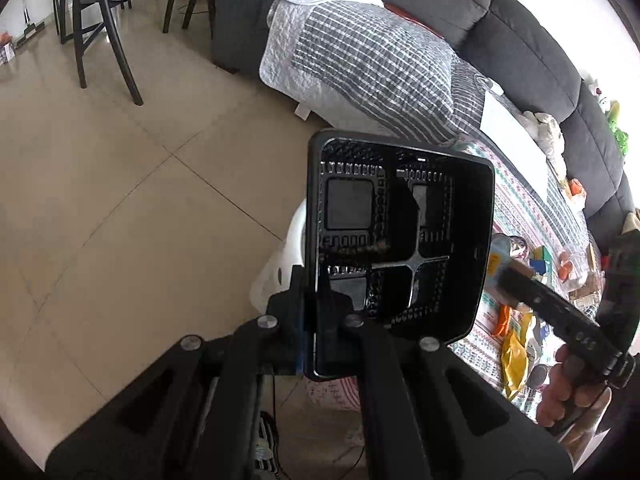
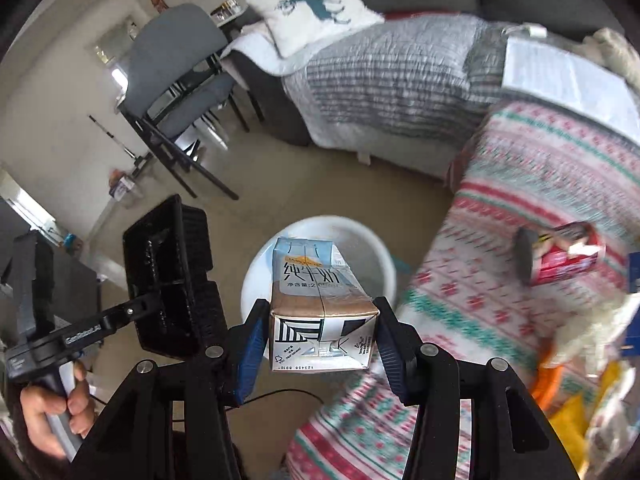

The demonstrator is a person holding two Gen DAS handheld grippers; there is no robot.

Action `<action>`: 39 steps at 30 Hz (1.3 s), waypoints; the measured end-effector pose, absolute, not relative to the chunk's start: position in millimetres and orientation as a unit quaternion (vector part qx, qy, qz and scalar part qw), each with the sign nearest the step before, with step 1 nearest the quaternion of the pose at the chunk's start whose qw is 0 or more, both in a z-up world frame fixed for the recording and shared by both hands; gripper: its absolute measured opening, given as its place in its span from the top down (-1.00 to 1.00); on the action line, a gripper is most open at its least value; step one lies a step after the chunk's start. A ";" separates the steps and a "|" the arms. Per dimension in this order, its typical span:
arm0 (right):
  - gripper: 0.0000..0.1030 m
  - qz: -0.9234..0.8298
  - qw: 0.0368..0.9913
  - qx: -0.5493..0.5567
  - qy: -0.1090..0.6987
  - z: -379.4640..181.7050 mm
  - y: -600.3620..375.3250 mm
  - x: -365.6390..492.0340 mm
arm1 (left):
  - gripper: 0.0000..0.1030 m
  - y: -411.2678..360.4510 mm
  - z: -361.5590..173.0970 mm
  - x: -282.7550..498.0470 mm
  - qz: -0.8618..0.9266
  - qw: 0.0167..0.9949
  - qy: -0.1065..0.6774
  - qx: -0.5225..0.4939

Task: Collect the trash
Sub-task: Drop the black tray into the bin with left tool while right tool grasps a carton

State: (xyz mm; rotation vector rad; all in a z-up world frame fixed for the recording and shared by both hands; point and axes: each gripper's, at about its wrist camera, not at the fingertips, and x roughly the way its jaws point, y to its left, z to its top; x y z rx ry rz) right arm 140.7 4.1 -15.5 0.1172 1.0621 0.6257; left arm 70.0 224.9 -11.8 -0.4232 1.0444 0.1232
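Gripping a pale-blue and brown cardboard milk carton (image 2: 320,304) by its sides, the right gripper (image 2: 320,336) holds it above a round white plastic bin (image 2: 376,256) on the floor. The left gripper's (image 1: 316,316) jaws pinch the rim of a black perforated plastic basket (image 1: 400,232), held tilted just beside the bin.

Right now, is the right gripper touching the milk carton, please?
Touching: the right wrist view shows the right gripper with both pads pressed against the milk carton's sides.
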 end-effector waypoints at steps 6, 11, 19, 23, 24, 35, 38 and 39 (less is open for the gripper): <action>-0.08 0.294 0.793 0.089 0.526 -41.5 13.1 152.9 | 0.90 228.9 -18.7 75.3 0.065 0.839 0.505 -0.190; -0.23 0.278 0.792 0.120 0.530 -47.7 -6.5 157.0 | 0.90 227.0 -27.9 82.5 0.073 0.832 0.519 -0.184; -0.43 0.236 0.819 0.099 0.513 -19.6 -51.9 143.9 | 0.90 212.3 -44.6 101.7 0.075 0.816 0.545 -0.178; -0.47 0.207 0.834 0.089 0.504 -6.4 -83.4 135.9 | 0.90 198.7 -53.2 116.2 0.079 0.812 0.556 -0.159; -0.47 0.198 0.837 0.086 0.502 -3.5 -93.1 132.6 | 0.90 194.4 -56.3 119.6 0.080 0.811 0.560 -0.152; -0.59 0.124 0.865 0.085 0.478 20.9 -182.8 109.4 | -0.24 167.9 -72.1 143.9 0.099 0.798 0.585 -0.107; -0.63 0.099 0.869 0.091 0.476 26.1 -208.1 104.8 | -0.70 163.8 -63.1 139.6 0.100 0.808 0.570 -0.113; -0.63 0.092 0.869 0.093 0.477 27.0 -215.5 103.9 | -0.70 160.4 -59.8 138.3 0.094 0.809 0.570 -0.110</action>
